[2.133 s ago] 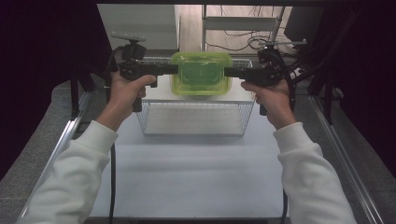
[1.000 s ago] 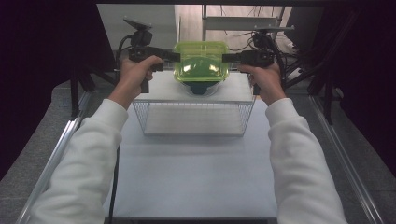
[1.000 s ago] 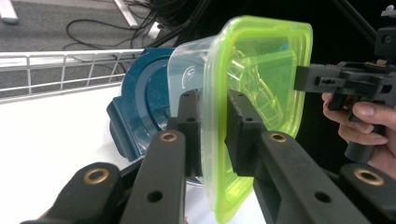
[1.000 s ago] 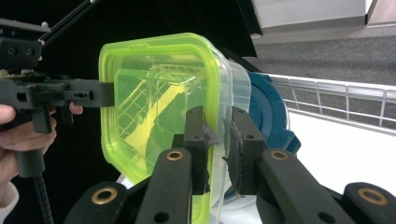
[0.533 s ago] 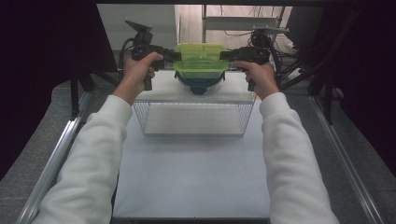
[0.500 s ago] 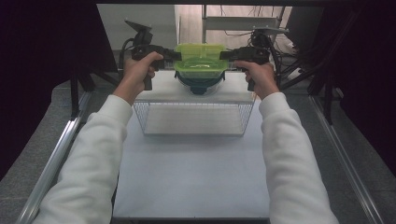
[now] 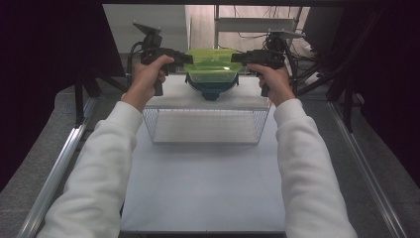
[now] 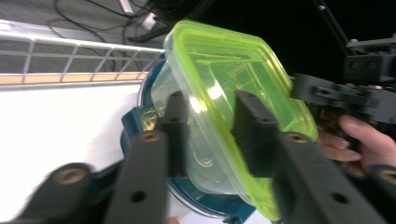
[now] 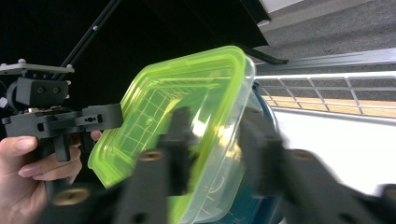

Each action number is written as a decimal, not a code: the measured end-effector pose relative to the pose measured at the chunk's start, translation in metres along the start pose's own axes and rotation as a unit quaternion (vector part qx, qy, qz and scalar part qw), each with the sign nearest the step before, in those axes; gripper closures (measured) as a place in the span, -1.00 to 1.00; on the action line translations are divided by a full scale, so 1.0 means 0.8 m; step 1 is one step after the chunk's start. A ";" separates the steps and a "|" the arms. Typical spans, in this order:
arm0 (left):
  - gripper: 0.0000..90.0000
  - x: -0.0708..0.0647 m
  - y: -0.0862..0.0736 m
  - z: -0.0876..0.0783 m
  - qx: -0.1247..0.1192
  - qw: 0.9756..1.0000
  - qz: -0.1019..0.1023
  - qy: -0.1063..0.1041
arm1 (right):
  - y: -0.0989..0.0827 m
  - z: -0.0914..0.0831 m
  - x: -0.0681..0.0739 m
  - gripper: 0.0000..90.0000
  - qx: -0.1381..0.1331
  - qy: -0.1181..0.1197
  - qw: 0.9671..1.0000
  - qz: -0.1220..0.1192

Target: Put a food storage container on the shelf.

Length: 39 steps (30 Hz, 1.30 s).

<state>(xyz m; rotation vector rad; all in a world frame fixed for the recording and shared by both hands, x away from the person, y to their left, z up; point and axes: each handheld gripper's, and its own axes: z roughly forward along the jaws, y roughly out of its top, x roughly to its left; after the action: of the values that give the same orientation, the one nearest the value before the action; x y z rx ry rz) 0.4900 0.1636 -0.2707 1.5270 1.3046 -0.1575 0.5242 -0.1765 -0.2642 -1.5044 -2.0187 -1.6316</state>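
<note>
Item: clear food container with a lime-green lid (image 7: 211, 63), seen in the high view at the far end of the white table (image 7: 203, 178), beyond the wire basket (image 7: 205, 124). It sits on top of a dark teal bowl (image 7: 212, 90) (the bowl's rim shows below and behind the container in both gripper views), lid uppermost.

Left gripper (image 7: 184, 58): held in the person's left hand (image 7: 146, 74), jaws level and pointing in at the container's left edge. In the left gripper view (image 8: 212, 123) the lid's rim lies between the two black jaws; they have just been opening, and a gap shows between the pads and the plastic, so the jaws stand parted and slack around the rim.

Right gripper (image 7: 238, 57): held in the right hand (image 7: 273, 79), mirrored on the container's right edge. In the right gripper view (image 9: 218, 140) its jaws (slightly blurred) also straddle the lid's rim and have just been opening; they stand spread, not pinching.

Both sleeves are white.
</note>
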 end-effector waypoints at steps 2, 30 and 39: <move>0.09 -0.002 0.000 0.001 -0.008 1.000 -0.002 -0.004 | 0.000 0.000 0.001 0.01 -0.006 0.000 1.000 -0.003; -0.43 -0.025 -0.075 -0.074 -0.050 0.988 0.139 0.038 | -0.073 -0.100 0.024 -0.41 -0.013 -0.046 0.980 -0.191; -0.43 -0.017 -0.148 -0.085 -0.025 0.984 0.176 0.033 | -0.141 -0.122 0.010 -0.41 -0.001 -0.056 0.969 -0.240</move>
<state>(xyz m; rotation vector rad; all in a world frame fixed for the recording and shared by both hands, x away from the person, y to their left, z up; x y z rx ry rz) 0.3594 0.1865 -0.3058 1.7047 1.0602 0.1522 0.3920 -0.2398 -0.2936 -1.1910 -2.5993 -1.7293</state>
